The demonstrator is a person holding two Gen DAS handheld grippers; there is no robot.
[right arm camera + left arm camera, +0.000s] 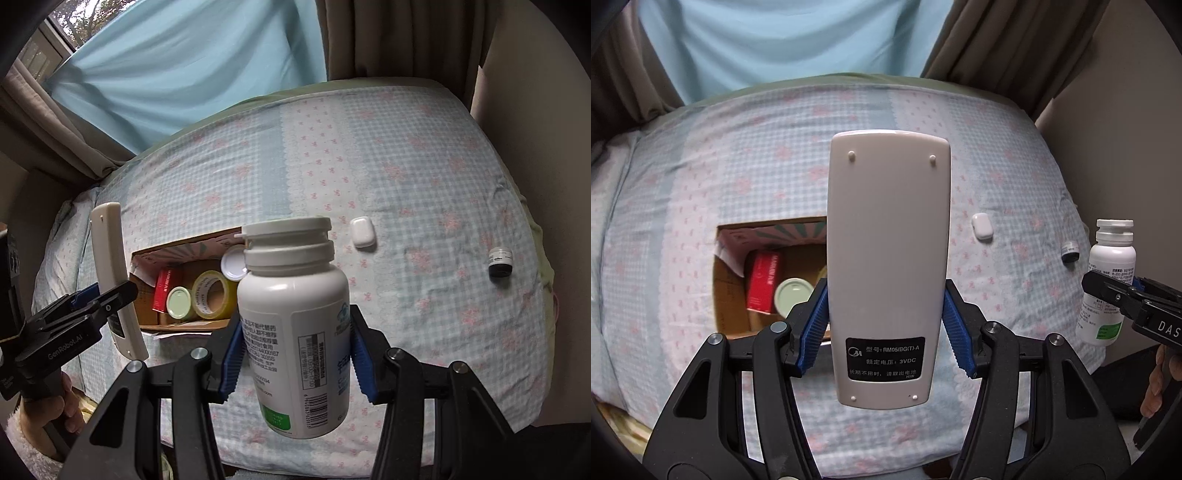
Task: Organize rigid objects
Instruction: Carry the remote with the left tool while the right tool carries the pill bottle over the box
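Note:
My left gripper (886, 325) is shut on a white remote control (888, 236), held back side up above the bed. The blue pads (814, 325) press its two long edges. My right gripper (295, 347) is shut on a white pill bottle (295, 325) with a green label patch, held upright in the air. Each gripper shows in the other's view: the bottle (1108, 280) at the right edge, the remote (118, 277) at the left. An open cardboard box (177, 325) lies on the bed below both, holding a red box (164, 284), a tape roll (212, 293) and lidded jars.
A white earbud case (363, 232) and a small dark jar (499, 263) lie on the checked bedsheet (406, 166) right of the box. Curtains (177, 62) hang behind the bed. A wall (535, 74) stands at the right. A hand (70, 406) grips the left handle.

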